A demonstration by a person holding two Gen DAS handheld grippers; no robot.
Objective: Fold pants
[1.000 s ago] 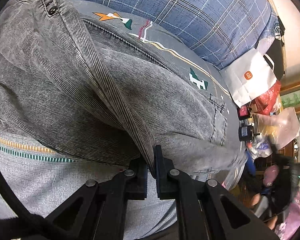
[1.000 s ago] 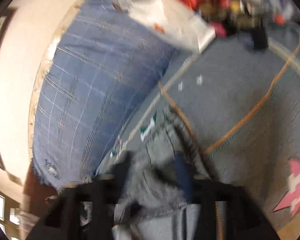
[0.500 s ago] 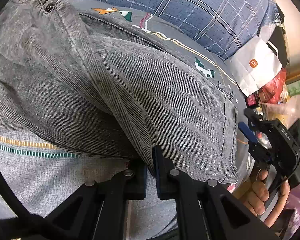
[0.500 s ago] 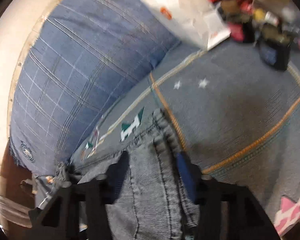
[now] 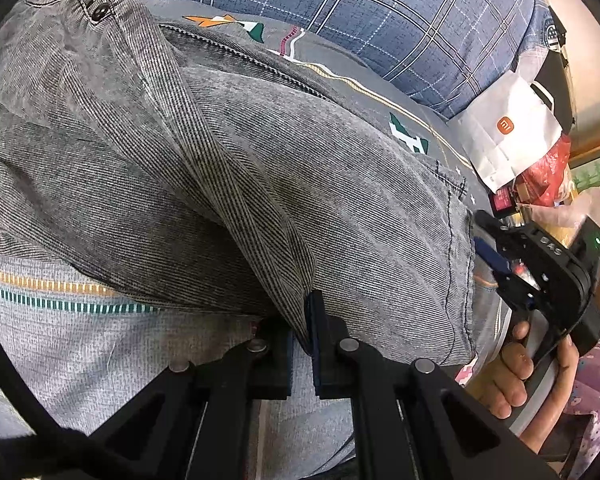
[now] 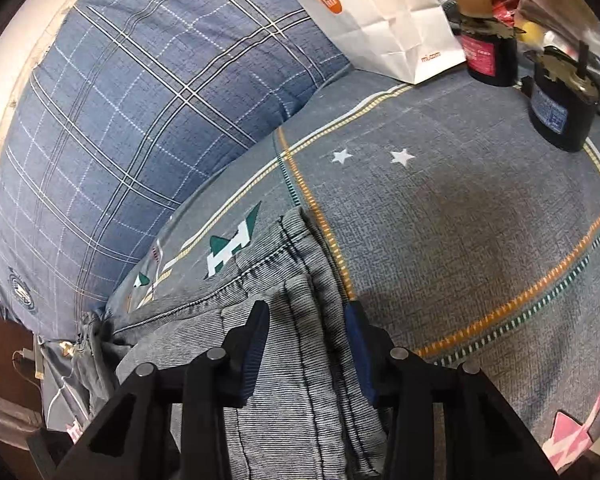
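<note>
Grey corduroy pants (image 5: 228,184) lie folded over on a grey patterned bedsheet (image 5: 60,344). My left gripper (image 5: 303,320) is shut on a raised fold of the pants near its lower edge. The waistband with its buttons (image 5: 96,8) lies at the far left. My right gripper (image 6: 306,328) is open, its jaws standing on either side of the pants' hem end (image 6: 300,280) without pinching it. The right gripper also shows in the left wrist view (image 5: 488,240), at the hem on the right, held by a hand.
A blue plaid pillow (image 6: 140,120) lies at the head of the bed. A white paper bag (image 6: 380,12), two dark bottles (image 6: 488,48) and red bags sit at the bed's far side. A pink star print (image 6: 572,432) marks the sheet's near corner.
My right gripper has let go of the hem and opened, and now rests over it. The pants have settled flatter on the sheet. My left gripper keeps its grip on the fold.
</note>
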